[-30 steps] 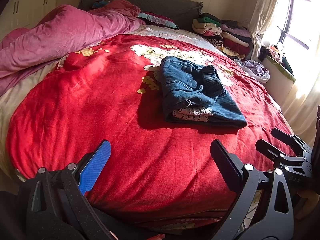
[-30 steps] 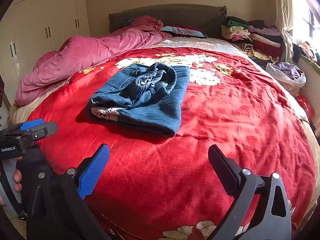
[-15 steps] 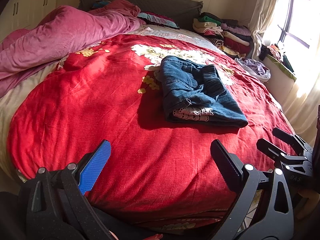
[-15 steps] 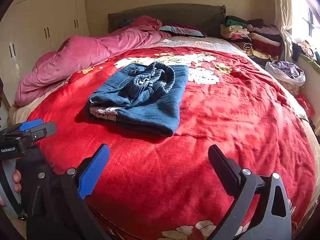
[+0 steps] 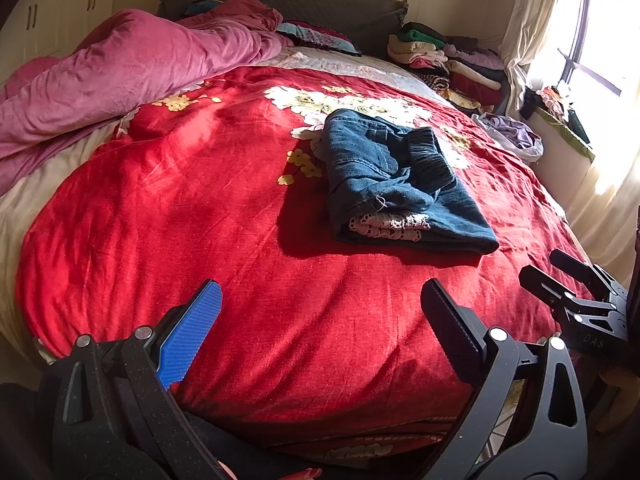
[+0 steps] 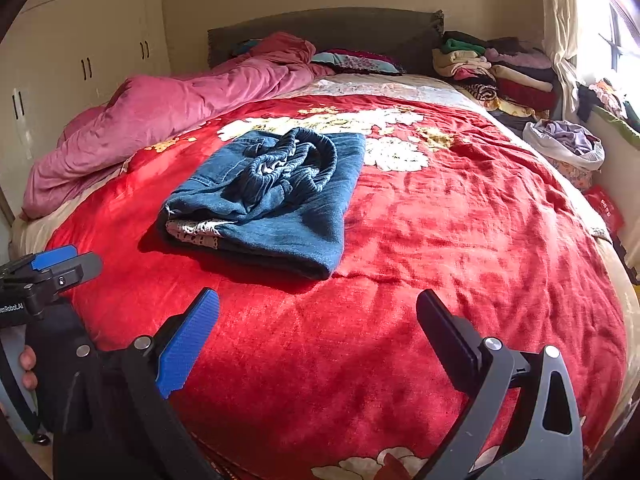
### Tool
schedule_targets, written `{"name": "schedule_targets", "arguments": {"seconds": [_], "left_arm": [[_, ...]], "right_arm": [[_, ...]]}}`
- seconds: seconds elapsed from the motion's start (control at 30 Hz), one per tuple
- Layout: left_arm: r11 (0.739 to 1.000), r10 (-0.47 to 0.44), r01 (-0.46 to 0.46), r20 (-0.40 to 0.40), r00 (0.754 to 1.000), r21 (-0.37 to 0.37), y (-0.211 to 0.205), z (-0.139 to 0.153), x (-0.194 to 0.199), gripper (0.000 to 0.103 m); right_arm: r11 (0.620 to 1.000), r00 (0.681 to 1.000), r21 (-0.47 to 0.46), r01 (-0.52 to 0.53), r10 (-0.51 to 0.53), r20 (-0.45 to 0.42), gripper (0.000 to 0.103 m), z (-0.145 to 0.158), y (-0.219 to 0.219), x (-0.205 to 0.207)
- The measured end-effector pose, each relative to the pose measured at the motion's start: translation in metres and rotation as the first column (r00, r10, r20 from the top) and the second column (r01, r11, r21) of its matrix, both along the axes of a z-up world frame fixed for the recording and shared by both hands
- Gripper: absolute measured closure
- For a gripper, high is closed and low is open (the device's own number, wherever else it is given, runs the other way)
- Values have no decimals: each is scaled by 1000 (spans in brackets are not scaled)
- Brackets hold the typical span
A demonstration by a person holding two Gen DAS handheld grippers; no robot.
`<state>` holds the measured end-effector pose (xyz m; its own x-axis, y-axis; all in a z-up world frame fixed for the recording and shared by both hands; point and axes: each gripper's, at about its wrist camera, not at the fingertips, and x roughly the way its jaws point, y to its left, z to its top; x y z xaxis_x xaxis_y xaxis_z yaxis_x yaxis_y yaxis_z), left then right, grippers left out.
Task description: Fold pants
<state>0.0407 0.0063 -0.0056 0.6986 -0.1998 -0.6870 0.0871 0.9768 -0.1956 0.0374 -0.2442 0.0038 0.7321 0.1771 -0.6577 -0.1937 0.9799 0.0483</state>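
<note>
Lying folded on bedspread (image 6: pixel 460 240): blue pants (image 6: pixel 272 200)

Both views are taken from low at the foot of the bed covered in a red flowered blanket (image 5: pixel 208 216), facing toward the dark grey padded headboard (image 6: pixel 320 36). The left wrist view is set further left and angled rightward; the right wrist view is set further right. The folded blue denim pants (image 5: pixel 384 176) are shared by both views, well ahead of each camera.
</note>
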Motion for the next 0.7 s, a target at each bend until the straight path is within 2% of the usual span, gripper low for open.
{"name": "schedule_targets", "arguments": {"seconds": [0.2,0.33,0.47,0.53,0.63,0.7], "left_arm": [[1000,-9,9,17,1000,7,1,3,0,10],[998,37,-38,4,999,56,-6,4,1,10],[996,85,-85,6,996,32,14,12,8,10],[993,112,-112,2,994,33,35,16,26,10],[964,233,-229,-15,972,136,72,14,67,10],[946,294,-283,-49,954,160,103,9,101,10]], "right_arm": [[999,999,-7,47,-47,-17,5,-1,-12,10],[994,994,14,104,-104,-39,5,-5,-31,18],[981,981,-6,191,-192,-28,5,-6,-63,32],[965,966,-23,260,-260,-13,5,-4,-88,43],[929,933,-91,360,-359,27,5,-4,-132,67],[904,910,-112,413,-415,4,5,-6,-168,90]]}}
